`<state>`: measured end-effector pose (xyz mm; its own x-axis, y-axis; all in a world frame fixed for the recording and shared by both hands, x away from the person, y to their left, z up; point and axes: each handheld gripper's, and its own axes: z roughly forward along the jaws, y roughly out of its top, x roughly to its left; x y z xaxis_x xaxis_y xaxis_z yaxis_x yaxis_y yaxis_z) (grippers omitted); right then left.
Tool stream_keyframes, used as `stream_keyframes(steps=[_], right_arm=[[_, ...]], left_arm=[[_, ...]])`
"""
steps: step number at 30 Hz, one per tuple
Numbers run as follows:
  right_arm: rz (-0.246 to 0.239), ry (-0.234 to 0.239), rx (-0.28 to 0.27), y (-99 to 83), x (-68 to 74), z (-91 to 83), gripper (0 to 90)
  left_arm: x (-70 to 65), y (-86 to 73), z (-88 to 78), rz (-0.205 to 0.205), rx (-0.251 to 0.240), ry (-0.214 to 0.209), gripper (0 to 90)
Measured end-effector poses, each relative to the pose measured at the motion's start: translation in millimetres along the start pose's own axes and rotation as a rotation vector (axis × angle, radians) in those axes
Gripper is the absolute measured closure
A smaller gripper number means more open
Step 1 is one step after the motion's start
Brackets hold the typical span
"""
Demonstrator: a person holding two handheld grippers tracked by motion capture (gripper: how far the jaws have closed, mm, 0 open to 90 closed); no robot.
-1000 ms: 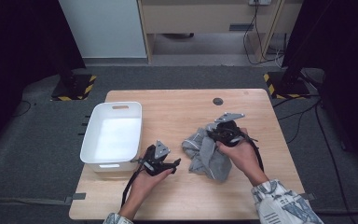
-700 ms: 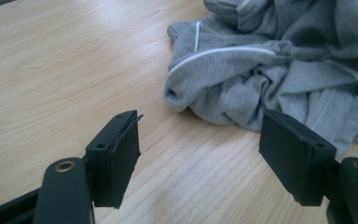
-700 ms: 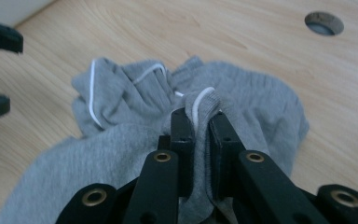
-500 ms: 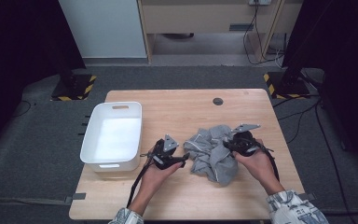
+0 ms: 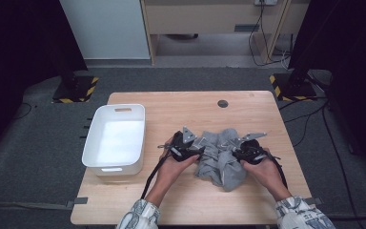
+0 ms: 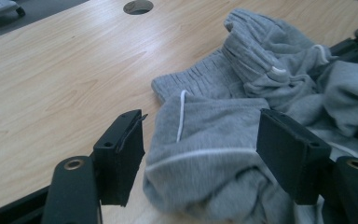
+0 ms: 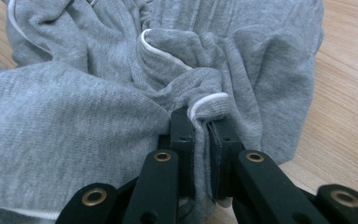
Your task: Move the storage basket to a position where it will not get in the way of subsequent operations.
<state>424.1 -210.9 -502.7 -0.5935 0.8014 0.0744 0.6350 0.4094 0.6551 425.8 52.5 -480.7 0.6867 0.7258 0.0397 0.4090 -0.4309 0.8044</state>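
Since the earlier frame, your left tool (image 5: 198,149) has crossed from beside the white bin (image 5: 116,138) to the grey garment (image 5: 221,157) at mid-bench. Its jaws have been closing but stand apart astride a fold, not pressing. Your right tool (image 7: 200,122) is clamped on a piped edge. Pull now and the left side slips free, bunching the cloth.

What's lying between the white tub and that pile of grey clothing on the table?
In the high view, the left gripper and the hand holding it sit between the white tub and the grey clothing, on the wooden table; nothing else lies there.
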Motion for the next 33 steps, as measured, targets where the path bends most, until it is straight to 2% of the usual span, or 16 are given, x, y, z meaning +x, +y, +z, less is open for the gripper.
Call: stream_keyframes(steps=[1,3,4,6,8,11,13,16,19,21,25,27,30,33], right_arm=[[0.006,0.003,-0.002,-0.3,-0.7,0.4,82.9],[0.005,0.007,-0.008,-0.9,-1.8,1.4,82.9],[0.007,0.01,-0.01,-1.0,-2.3,1.9,82.9],[0.013,0.017,-0.01,-1.0,-2.6,3.1,83.0],[0.009,0.018,-0.009,-0.4,-2.7,3.9,83.0],[-0.002,0.017,-0.008,0.0,-2.4,4.7,83.0],[-0.002,0.02,-0.009,-0.1,-2.0,5.1,83.0],[-0.006,0.03,-0.022,-0.4,-1.0,7.4,83.0],[-0.014,0.039,-0.036,-0.4,1.9,10.3,83.0],[-0.021,0.046,-0.034,-0.1,4.6,11.2,83.0],[-0.04,0.056,-0.034,0.6,8.4,11.3,82.8],[-0.044,0.058,-0.035,-0.4,8.1,10.3,82.6],[-0.044,0.062,-0.03,-0.7,7.8,8.3,81.9],[-0.054,0.062,-0.023,-0.2,9.7,7.9,81.5]], left_arm=[[-0.3,2.0,3.7,0.007,0.005,0.001,32.2],[-0.5,5.1,11.3,0.031,0.008,0.005,38.7],[0.2,6.3,15.2,0.031,0.008,0.015,40.9],[1.7,8.4,23.7,0.041,0.032,0.026,42.7],[4.2,8.8,30.6,0.053,0.058,0.055,43.5],[11.2,6.2,38.2,0.014,0.085,0.073,45.8],[15.3,2.7,42.7,-0.026,0.122,0.059,49.0],[17.2,-3.1,47.9,-0.042,0.167,0.037,52.2],[16.6,-8.1,45.9,-0.042,0.18,0.035,59.4],[15.5,-12.4,42.1,-0.036,0.182,0.028,67.2],[11.1,-24.1,32.1,-0.022,0.196,0.014,74.1],[9.3,-29.4,26.0,-0.021,0.196,0.007,75.6],[8.3,-35.1,19.6,-0.044,0.191,-0.004,76.7],[5.6,-37.9,14.1,-0.041,0.202,-0.012,77.5]])
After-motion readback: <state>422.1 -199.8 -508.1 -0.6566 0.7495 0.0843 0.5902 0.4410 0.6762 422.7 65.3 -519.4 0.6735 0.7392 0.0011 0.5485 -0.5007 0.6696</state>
